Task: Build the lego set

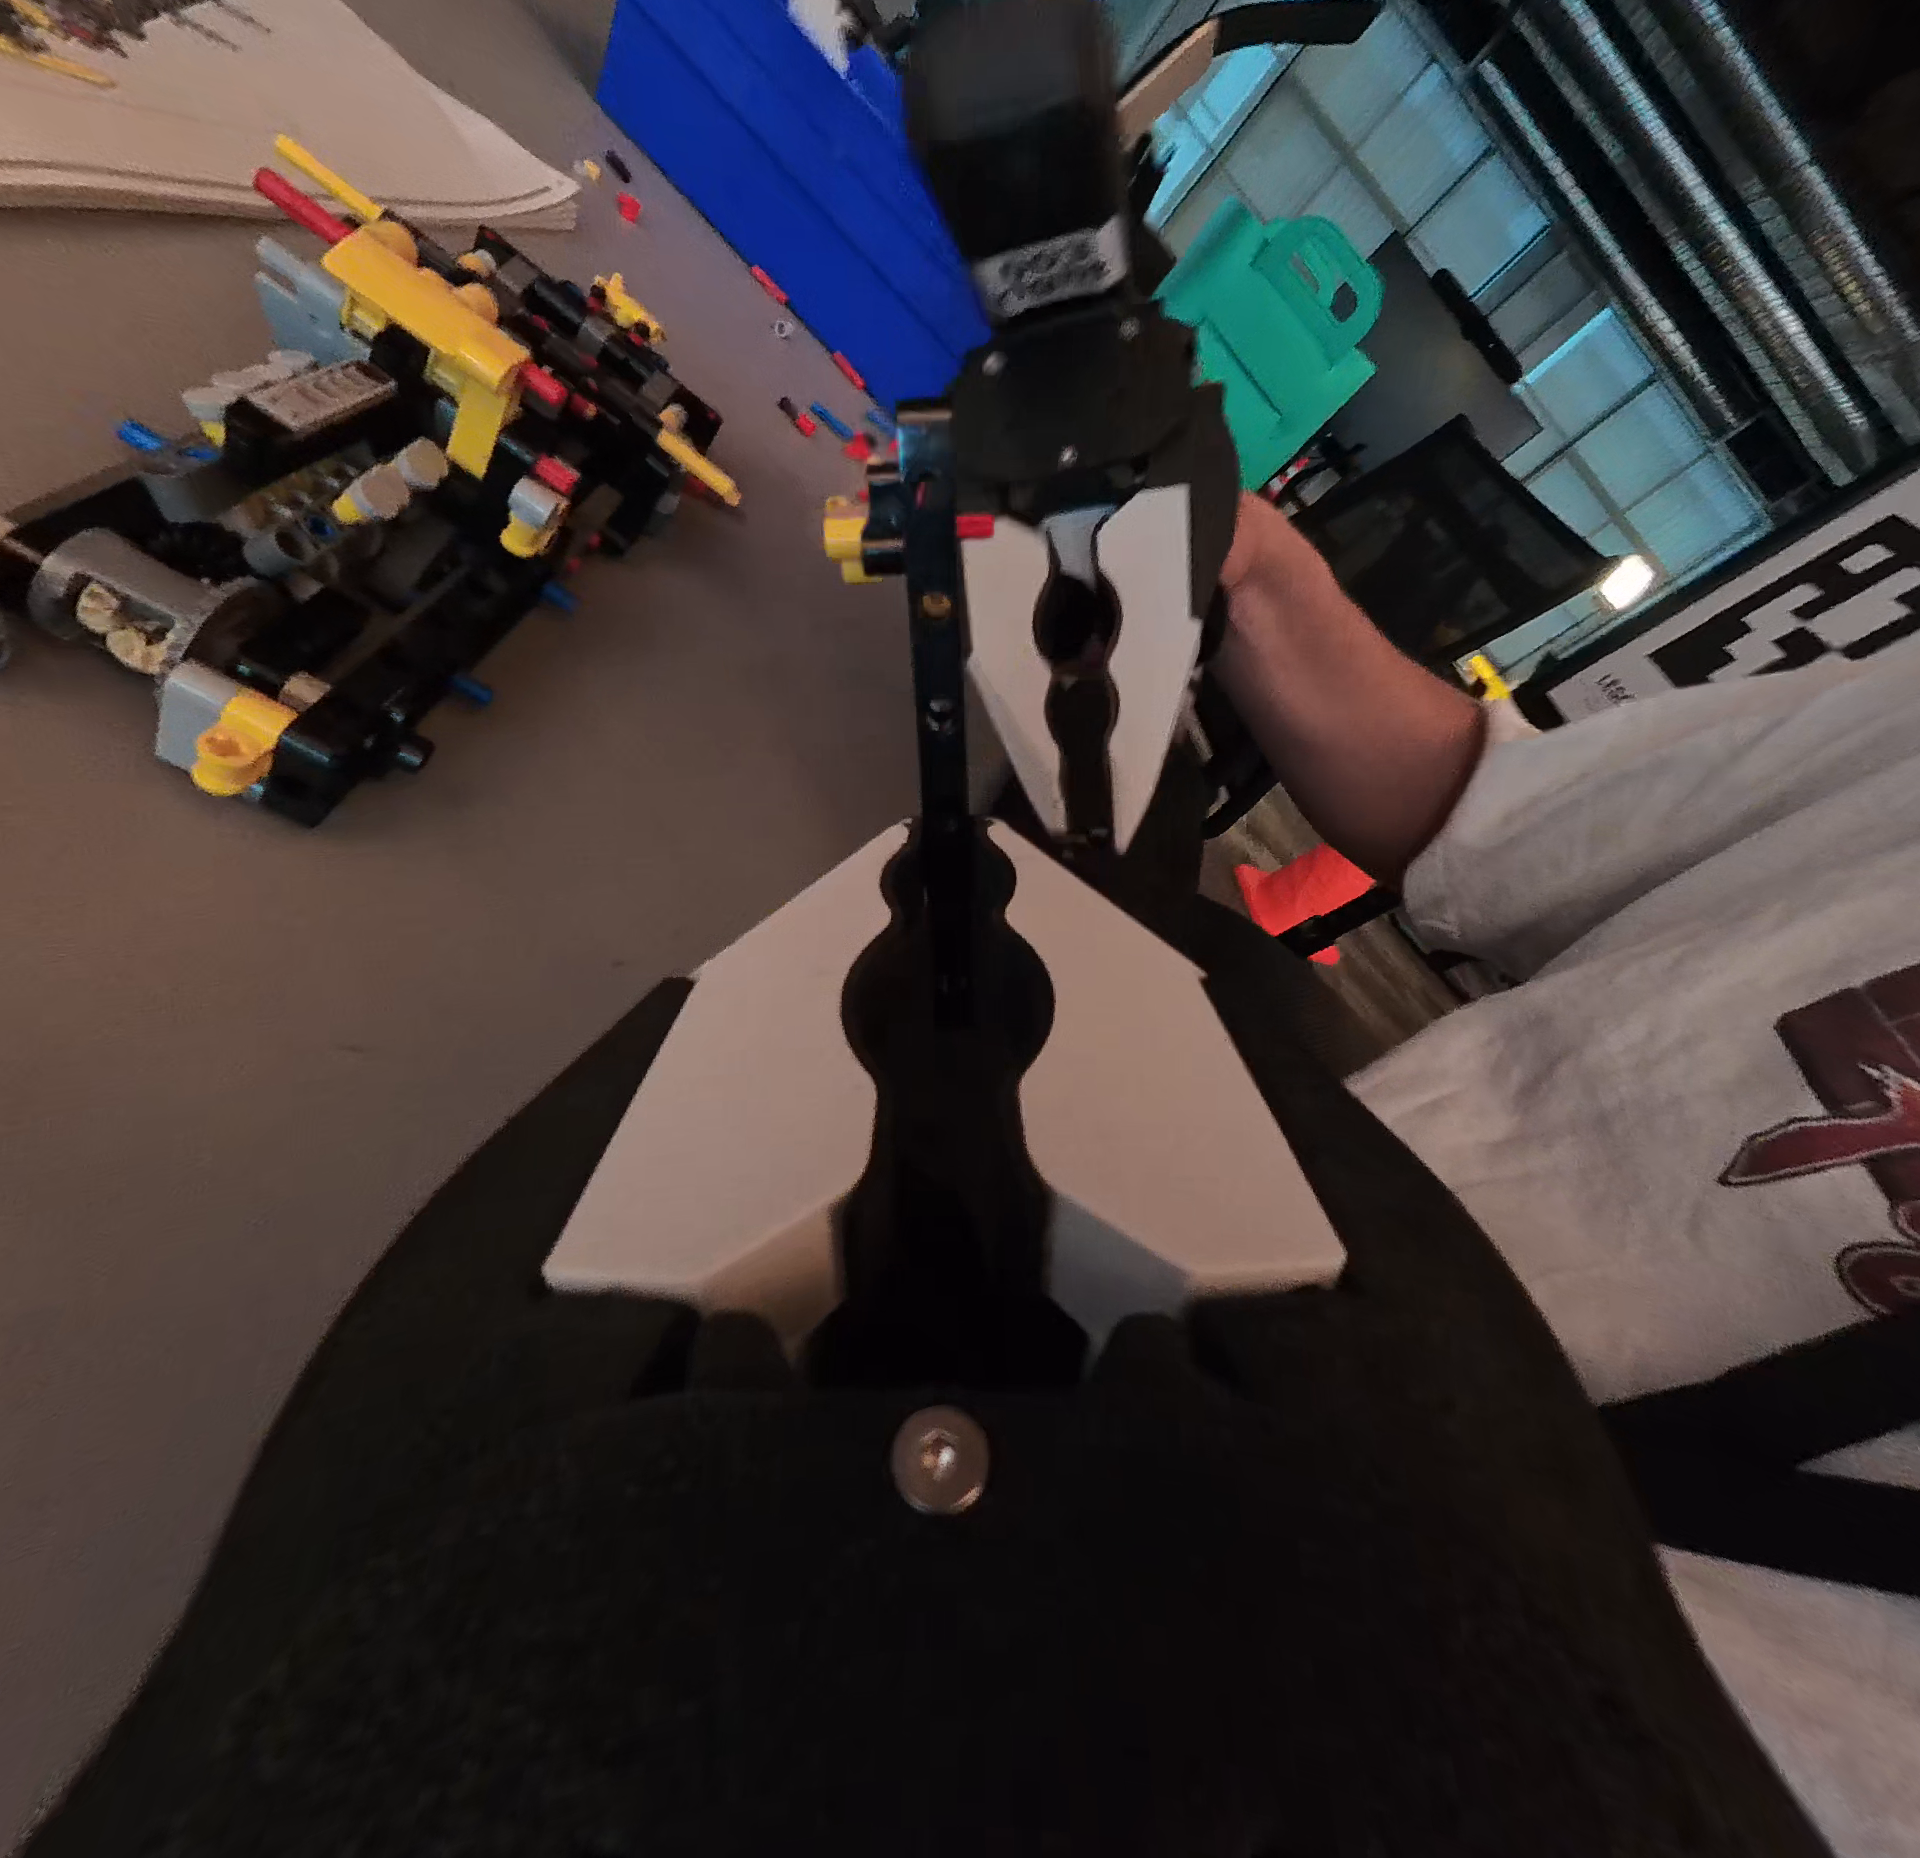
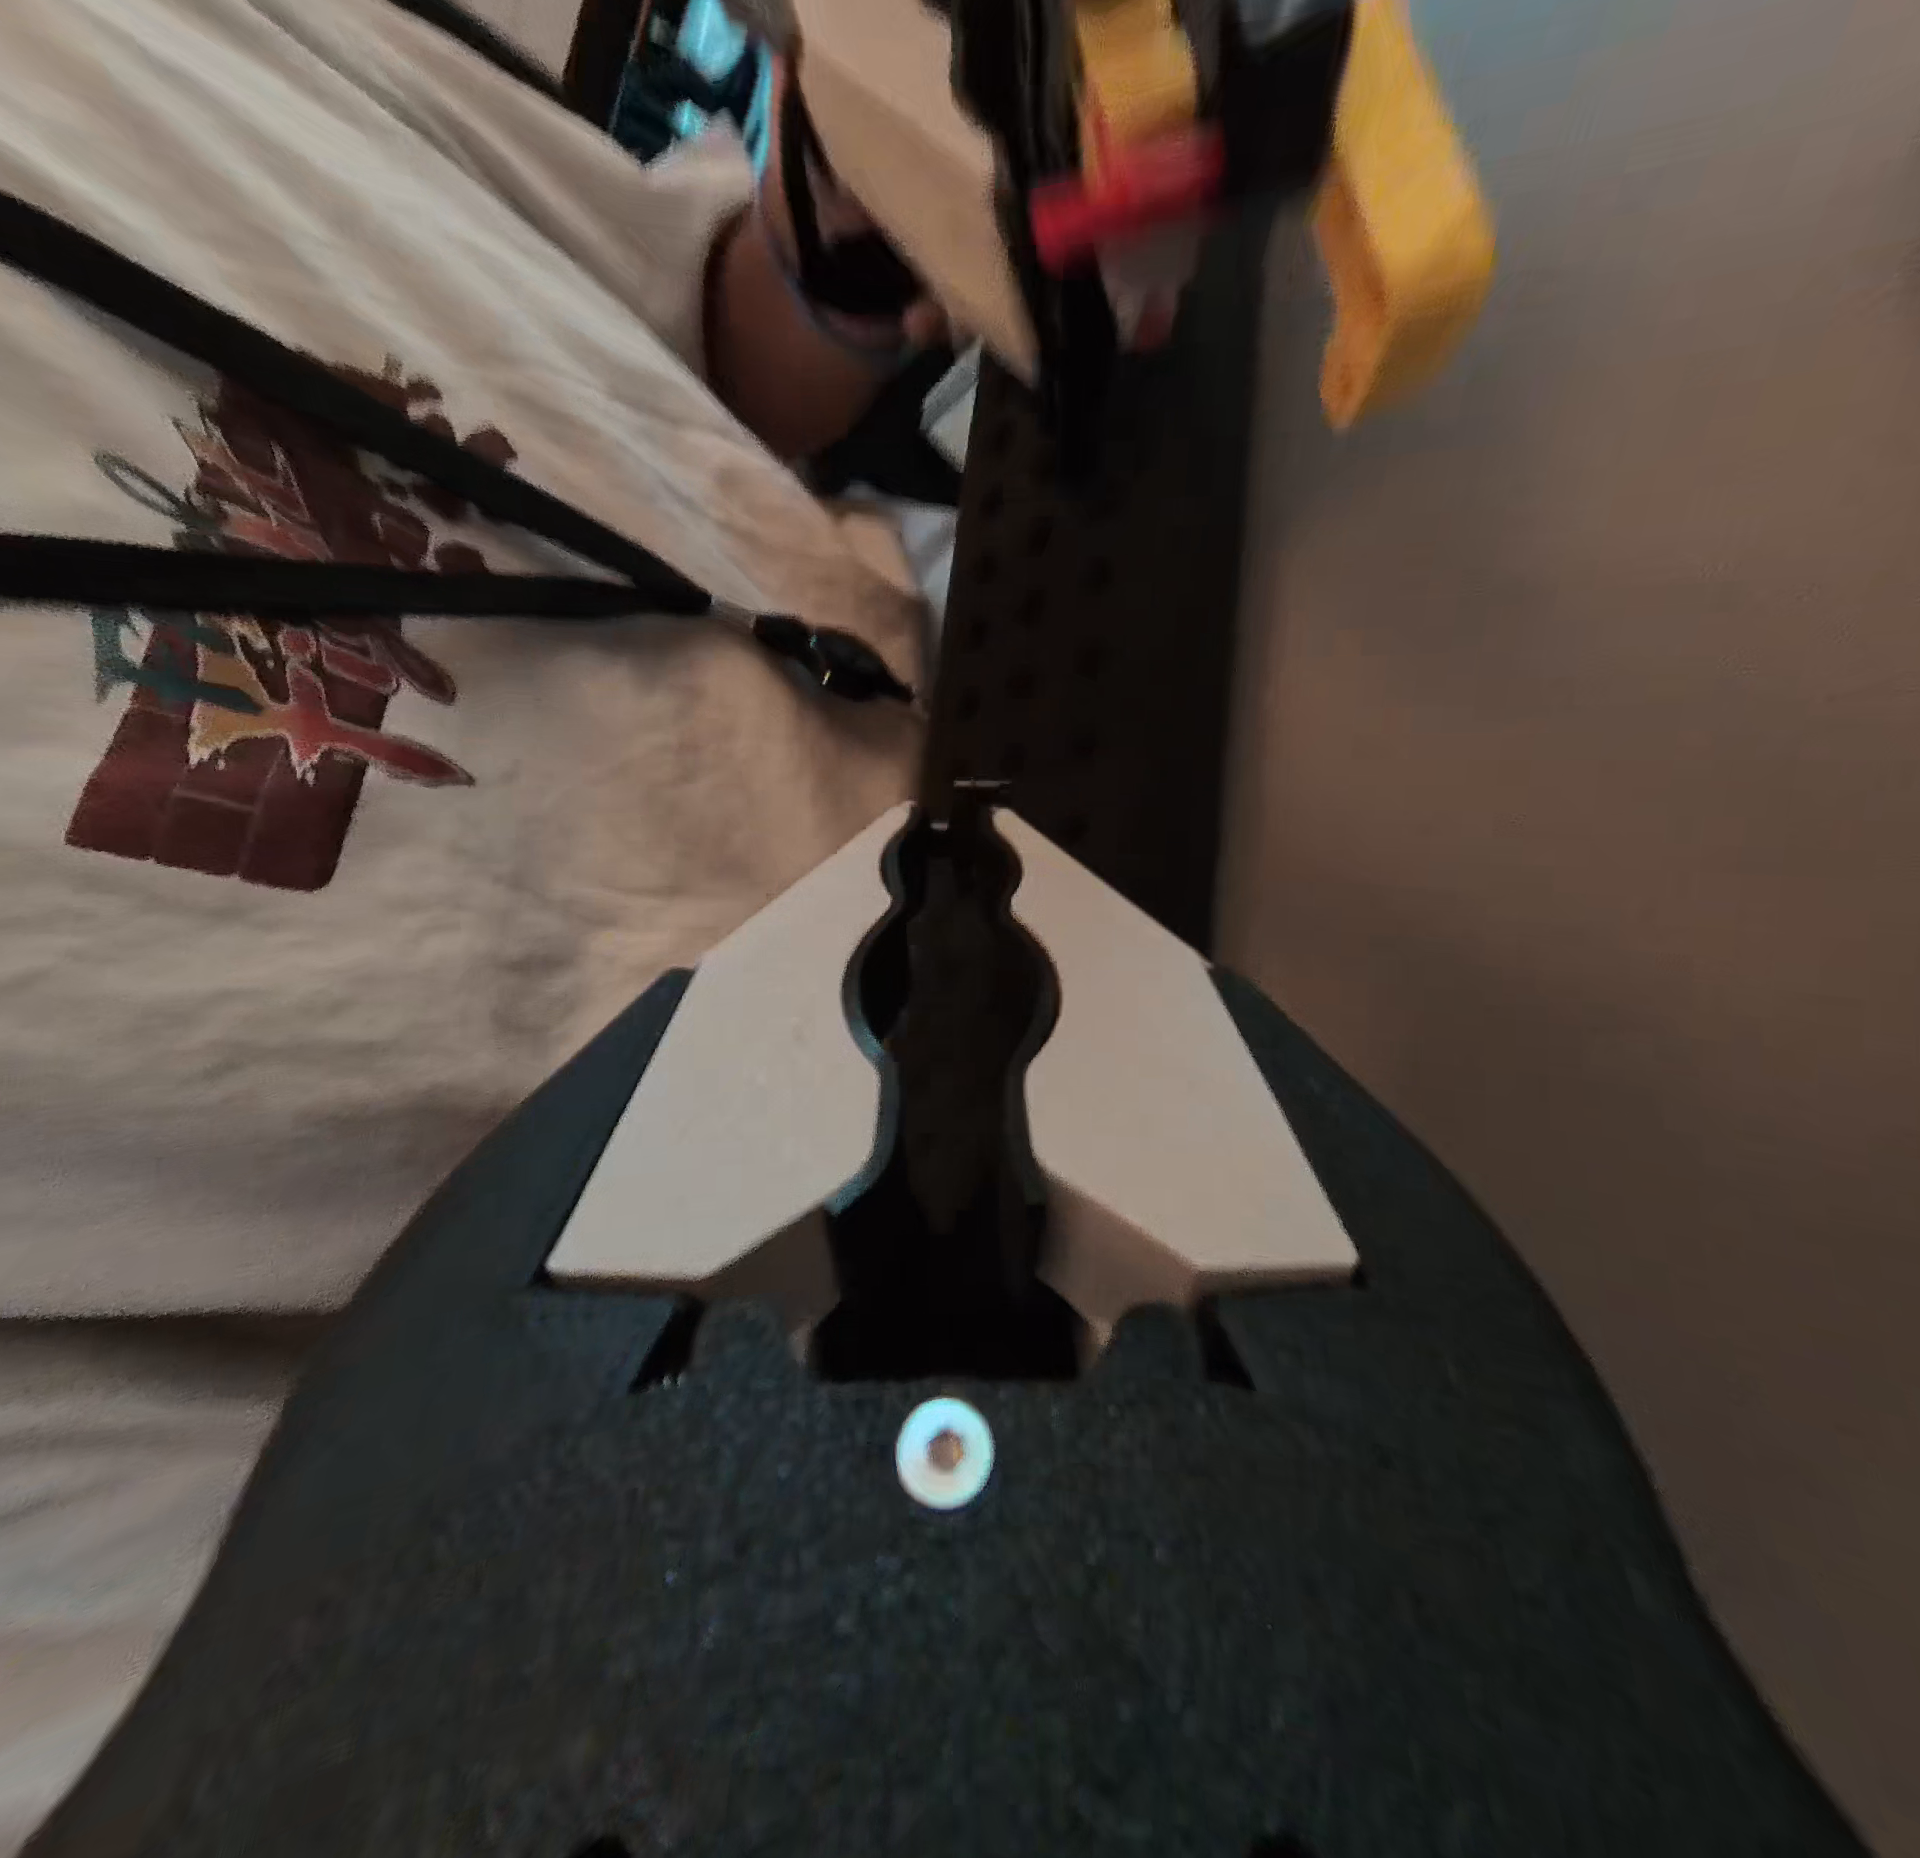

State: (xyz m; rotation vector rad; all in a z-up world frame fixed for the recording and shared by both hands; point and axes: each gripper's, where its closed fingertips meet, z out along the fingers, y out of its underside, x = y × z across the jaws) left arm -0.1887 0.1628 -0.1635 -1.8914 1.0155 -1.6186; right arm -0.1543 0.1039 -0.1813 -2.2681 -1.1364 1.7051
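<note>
The lego beam [image 1: 935, 665], a long black strip with holes along it, is held up in the air between your 2 grippers, above and to the right of the half-built lego model [image 1: 343, 520] that sits on the grey surface [image 1: 520, 977]. Your left gripper [image 1: 948, 834] has its jaws pinching the near end of the beam. Your right gripper [image 2: 954, 809] has its jaws pressed onto the same beam from the opposite direction, and in the left wrist view it [image 1: 1086, 832] points back toward your left one, beside the beam. At the beam's far end from your left gripper sits a small cluster of yellow, black and red pieces [image 1: 878, 525].

The lego model is a black frame with yellow, grey and red parts. Beyond it lies an open instruction booklet [image 1: 260, 73]. To the right of the model, loose red, blue and black pins [image 1: 821, 421] are scattered on the surface, along the foot of a blue bin [image 1: 748, 146]. Your light printed shirt [image 2: 312, 873] fills the side of both views, with a black strap [image 2: 312, 587] crossing it.
</note>
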